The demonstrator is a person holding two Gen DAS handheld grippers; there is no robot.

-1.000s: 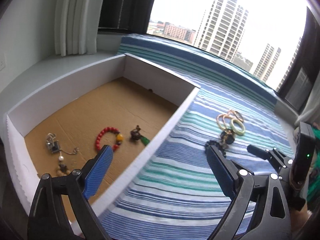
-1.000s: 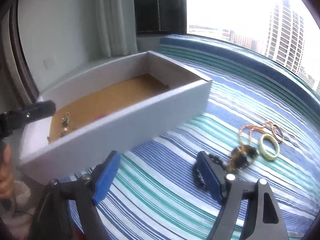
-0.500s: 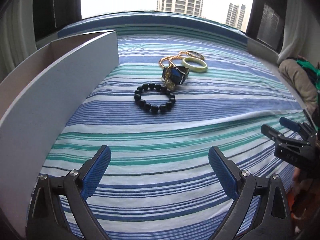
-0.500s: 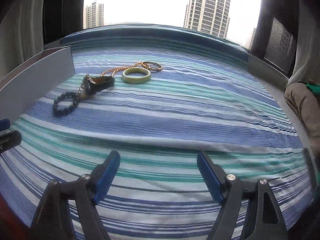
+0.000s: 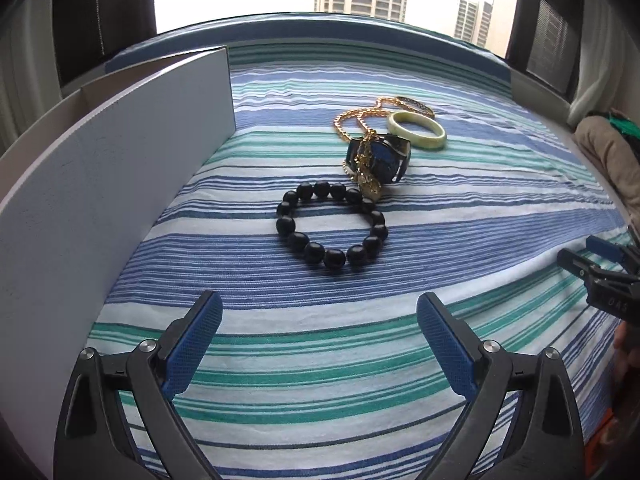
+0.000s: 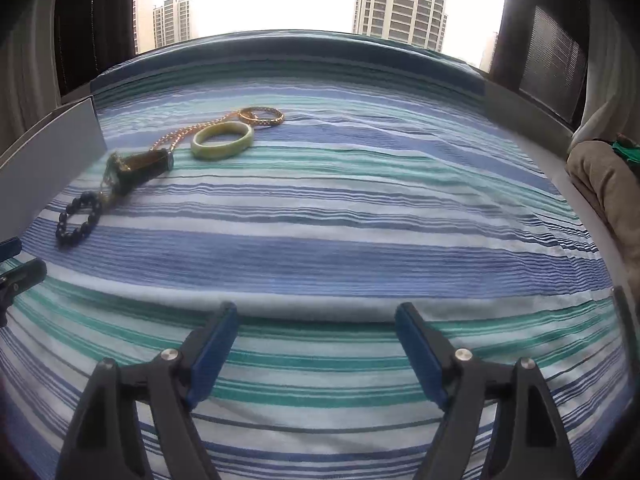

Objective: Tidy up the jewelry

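While both jaws stand spread and hold nothing, the left hand-held gripper point(image 5: 318, 332) hovers over the striped bedspread point(image 5: 360, 360), with the right hand-held gripper point(image 6: 316, 340) likewise spread and empty. Just ahead of the left one lies a black bead bracelet point(image 5: 332, 226). Beyond it, touching its far beads, sits a dark watch point(image 5: 380, 156) draped with a gold chain point(image 5: 352, 124). Farther still rest a pale green bangle point(image 5: 416, 130) and a gold bangle point(image 5: 414, 105). Left of the left one stands a white box wall point(image 5: 100, 184).
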